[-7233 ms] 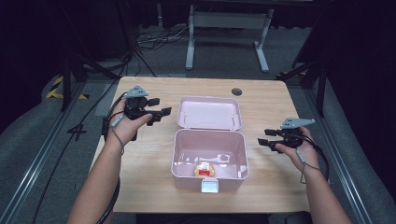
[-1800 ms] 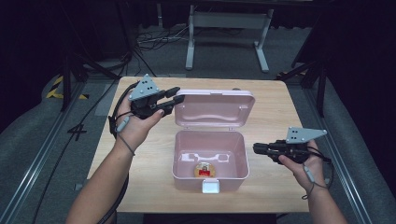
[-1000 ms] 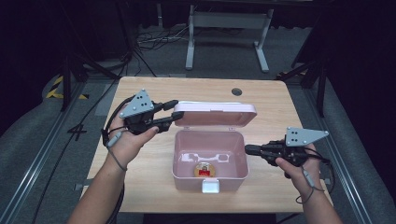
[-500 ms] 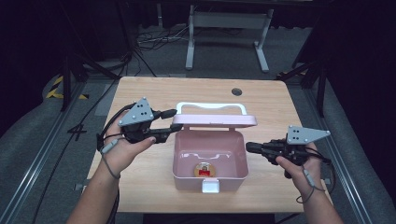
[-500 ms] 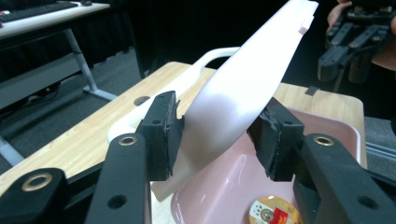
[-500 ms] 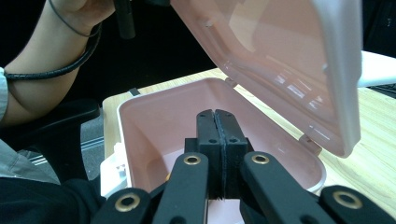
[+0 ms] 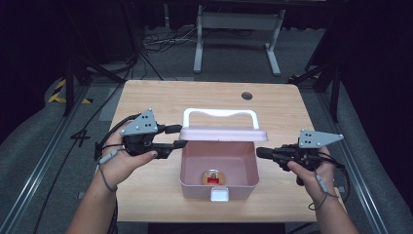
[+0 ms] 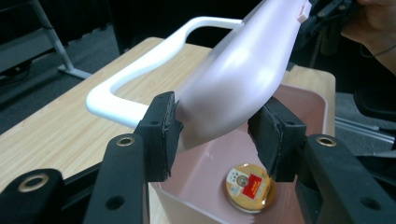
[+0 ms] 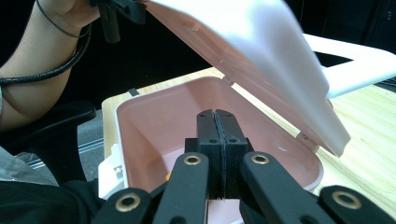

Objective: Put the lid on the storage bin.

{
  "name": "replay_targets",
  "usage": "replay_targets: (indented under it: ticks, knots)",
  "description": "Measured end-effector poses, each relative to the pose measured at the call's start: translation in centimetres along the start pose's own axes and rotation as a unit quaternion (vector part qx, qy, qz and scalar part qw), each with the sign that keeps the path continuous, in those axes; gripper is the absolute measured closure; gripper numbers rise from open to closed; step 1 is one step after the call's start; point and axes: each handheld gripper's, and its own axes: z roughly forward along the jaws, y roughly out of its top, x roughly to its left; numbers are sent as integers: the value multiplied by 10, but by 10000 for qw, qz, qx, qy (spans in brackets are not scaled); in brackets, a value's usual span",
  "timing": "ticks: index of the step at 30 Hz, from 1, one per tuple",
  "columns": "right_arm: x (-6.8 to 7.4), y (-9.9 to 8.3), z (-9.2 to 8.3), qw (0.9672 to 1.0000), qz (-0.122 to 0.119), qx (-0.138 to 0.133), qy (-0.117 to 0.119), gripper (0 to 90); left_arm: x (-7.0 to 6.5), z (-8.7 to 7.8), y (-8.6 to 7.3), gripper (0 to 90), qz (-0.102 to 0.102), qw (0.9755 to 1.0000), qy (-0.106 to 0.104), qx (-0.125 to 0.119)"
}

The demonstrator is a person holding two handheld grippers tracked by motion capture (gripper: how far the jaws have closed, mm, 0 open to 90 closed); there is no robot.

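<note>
A pink box (image 7: 219, 188) stands open at the table's middle, with a round gold and red tin (image 7: 212, 177) on its floor. Its pink lid (image 7: 223, 133) with a white handle (image 7: 219, 113) hangs half lowered over the box. My left gripper (image 7: 179, 136) is at the lid's left end. In the left gripper view the lid (image 8: 243, 79) lies between the jaws of my left gripper (image 8: 212, 135), which have just been opening; one pad touches it, the other stands just off. My right gripper (image 7: 259, 152) is shut and empty at the box's right rim, pointing in over the box (image 9: 154, 121).
The wooden table (image 7: 156, 102) has a round cable hole (image 7: 247, 95) at the back right. A metal stand (image 7: 234, 22) and cables lie on the floor behind. Bare table surface lies left, right and behind the box.
The lid has swung from upright down to half closed, with the left gripper following it toward me and its jaws widening. The right gripper has stayed at the box's right side.
</note>
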Motion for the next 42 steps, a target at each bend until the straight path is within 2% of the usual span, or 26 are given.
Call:
replay_targets:
  ticks: [5,10,17,24,28,34,38,42]
  knots:
    - [0,1,-2,10000,29,-65,-7,900,-2,-1,-1,517,14,9999,-98,131]
    - [2,1,-1,10000,44,-61,27,900,-4,-1,-3,509,126,9994,-160,286]
    - [3,0,-1,10000,76,-5,53,900,-4,-2,-5,496,125,9985,-290,446]
    - [3,-1,-1,9999,89,24,85,900,-5,-1,-7,451,67,9980,-420,471]
    - [4,-2,-2,9999,107,49,96,900,-3,-7,-9,426,20,9978,-483,463]
    - [4,-2,-1,9998,125,48,125,900,1,-16,-13,395,12,9980,-400,493]
    - [5,-2,-1,9998,136,50,127,900,5,-18,-16,395,-23,9976,-314,618]
    - [5,-2,-1,9998,143,46,143,900,13,-19,-21,392,-155,9976,-242,626]
